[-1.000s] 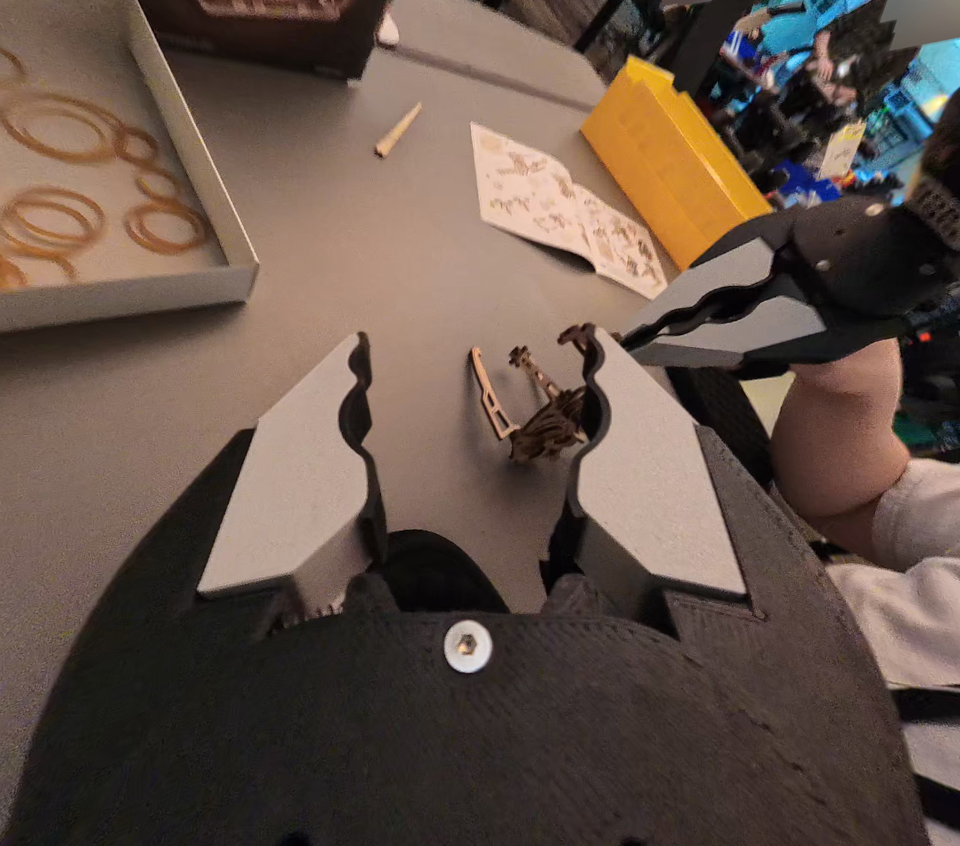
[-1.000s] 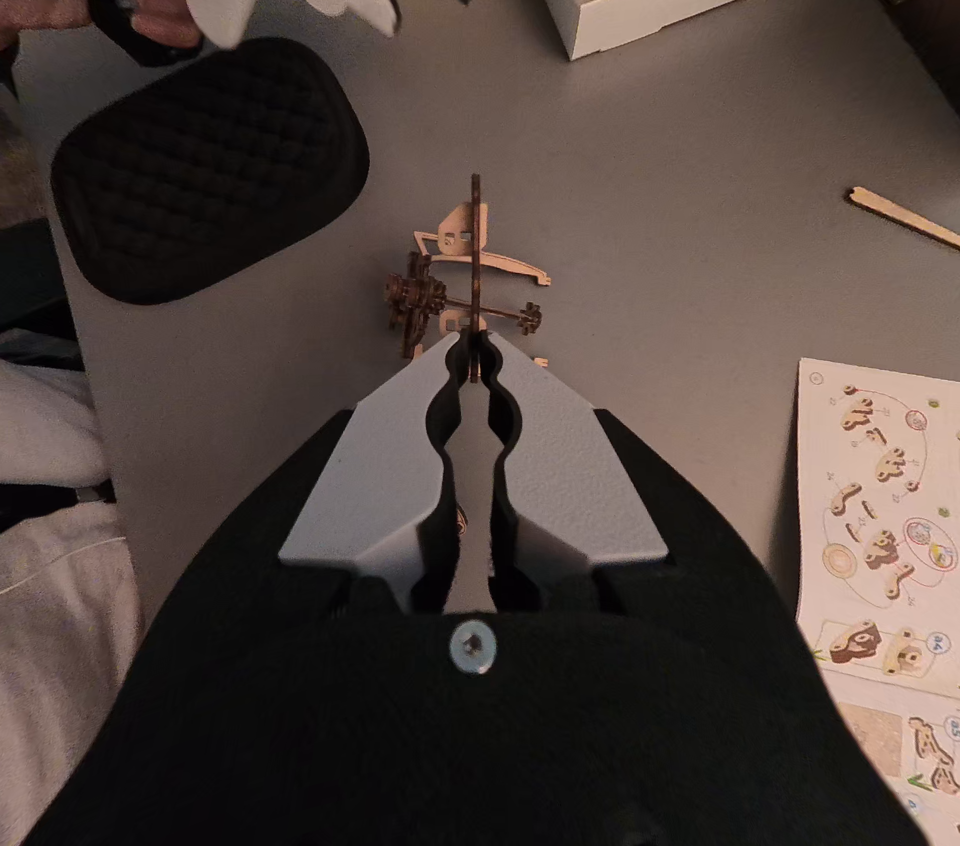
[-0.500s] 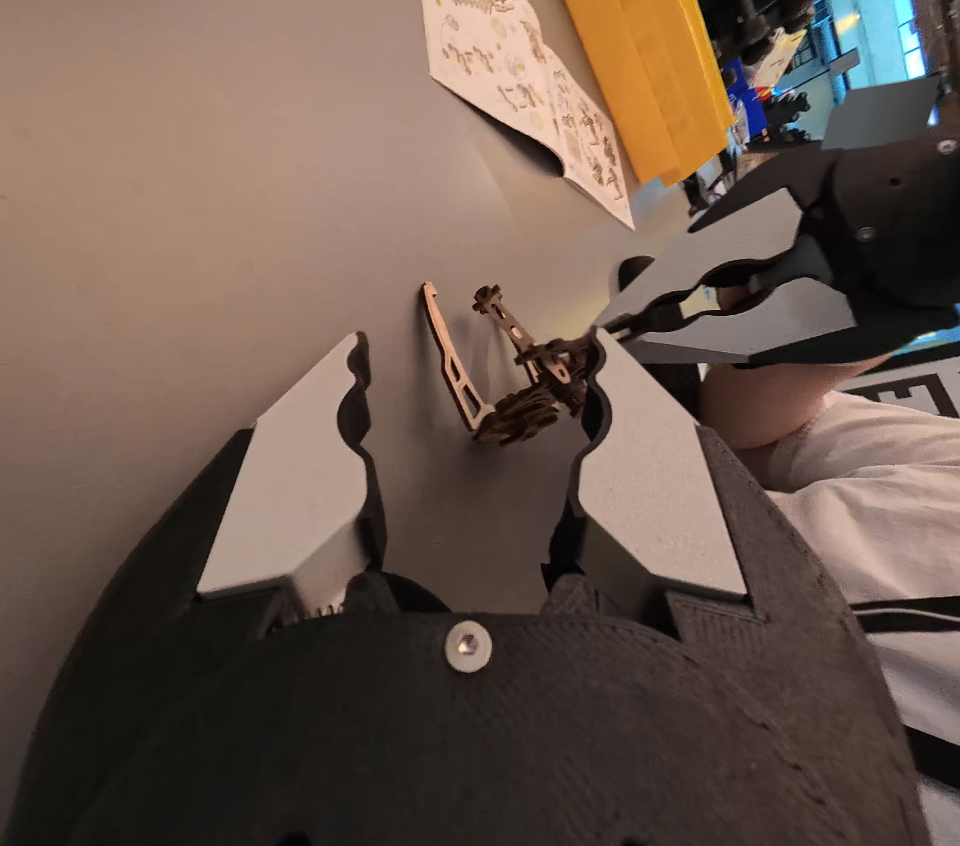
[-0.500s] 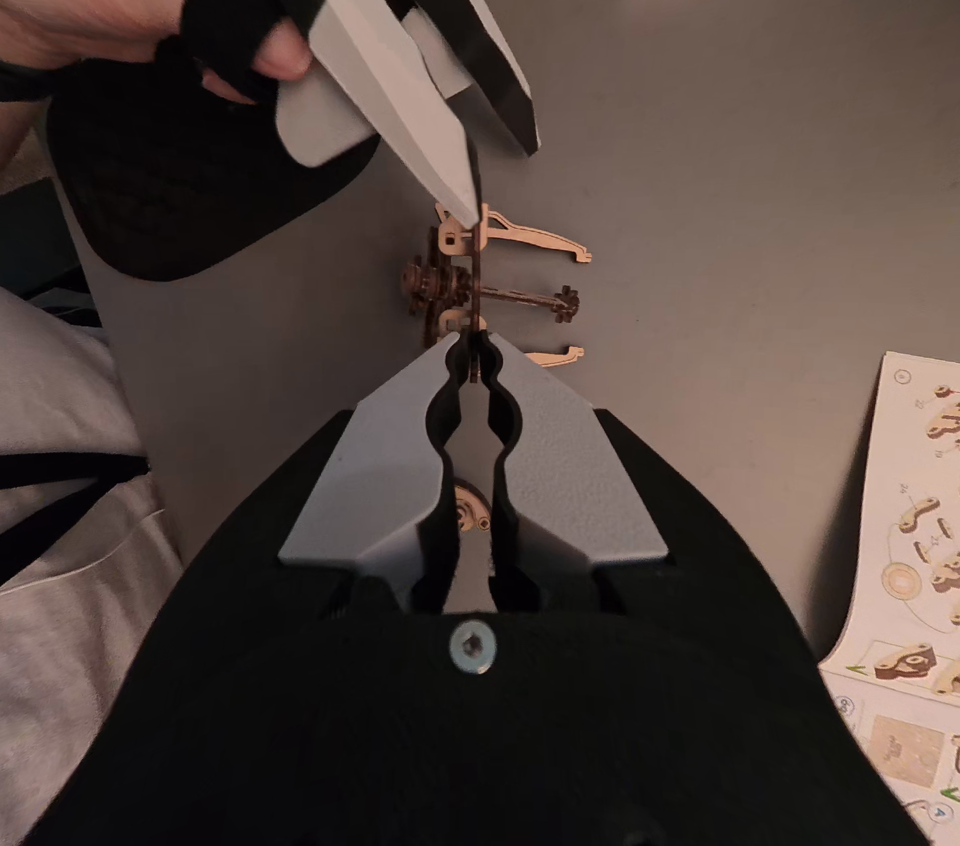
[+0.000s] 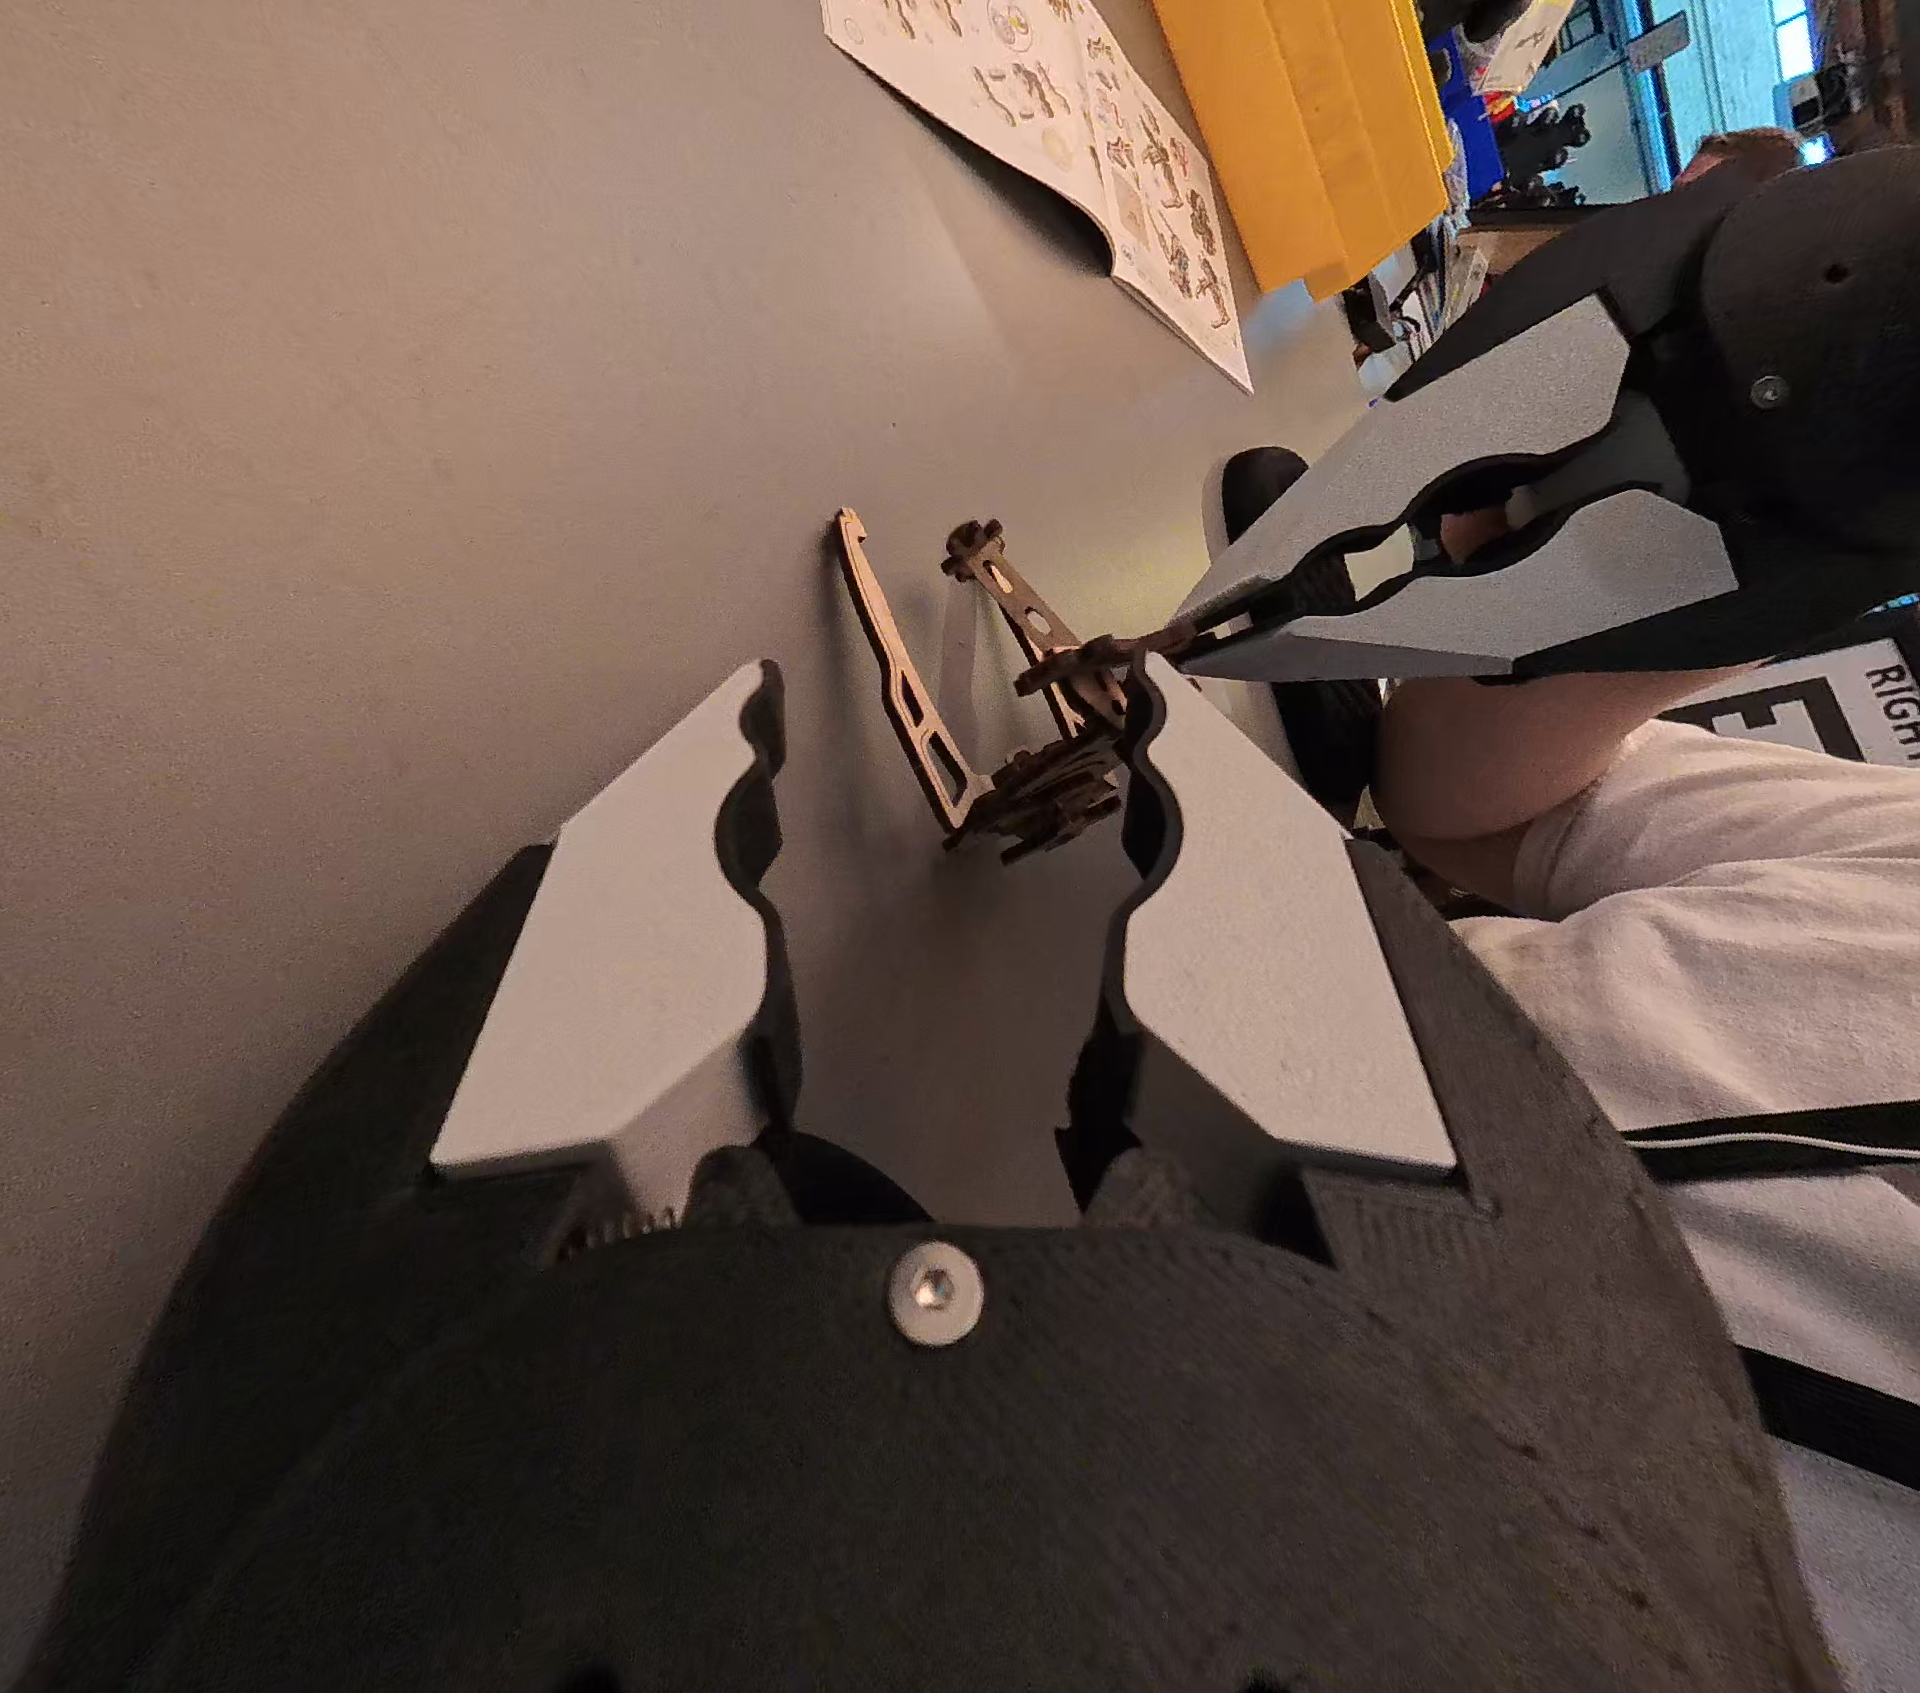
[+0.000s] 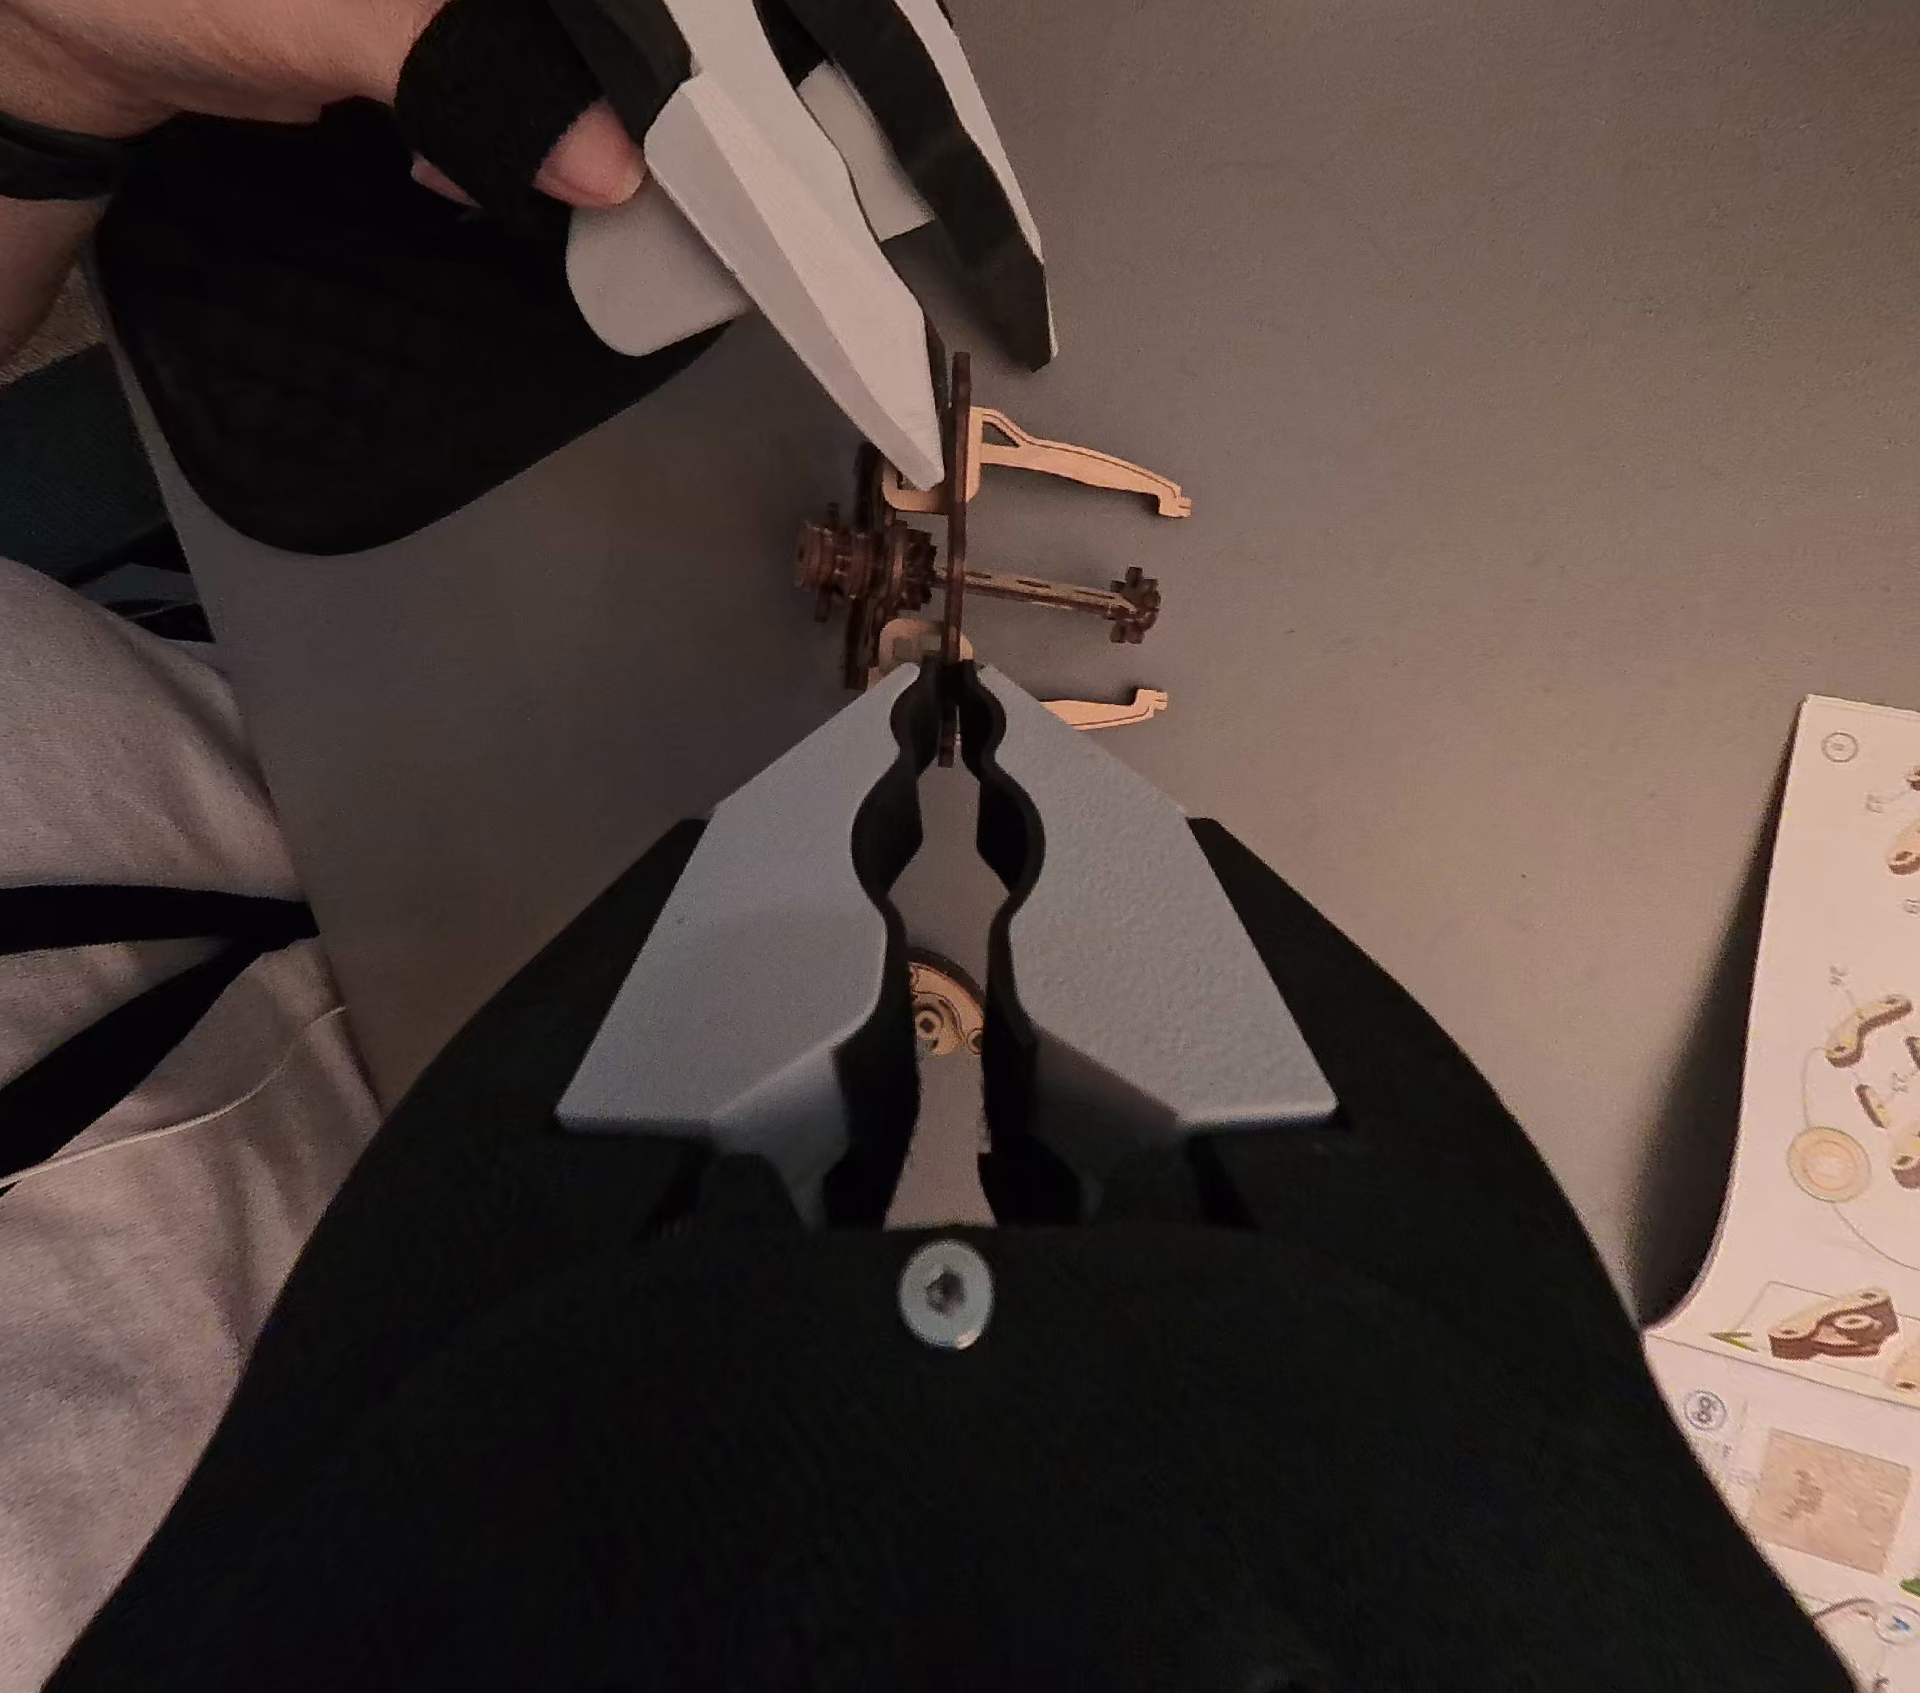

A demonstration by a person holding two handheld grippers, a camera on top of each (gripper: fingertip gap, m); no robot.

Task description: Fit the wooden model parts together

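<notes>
Two hand-held grippers | right [image 6: 940, 687] pinches wooden plate [image 6: 954, 542] | left [image 5: 951, 687] wide | model [image 5: 1023, 760] partly hidden

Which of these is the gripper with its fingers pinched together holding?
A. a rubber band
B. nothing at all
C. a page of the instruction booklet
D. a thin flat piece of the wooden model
D: the right gripper has its fingertips closed on the edge of a thin dark flat piece of the wooden model, which stands on the grey table; the left gripper is open beside it.
</notes>
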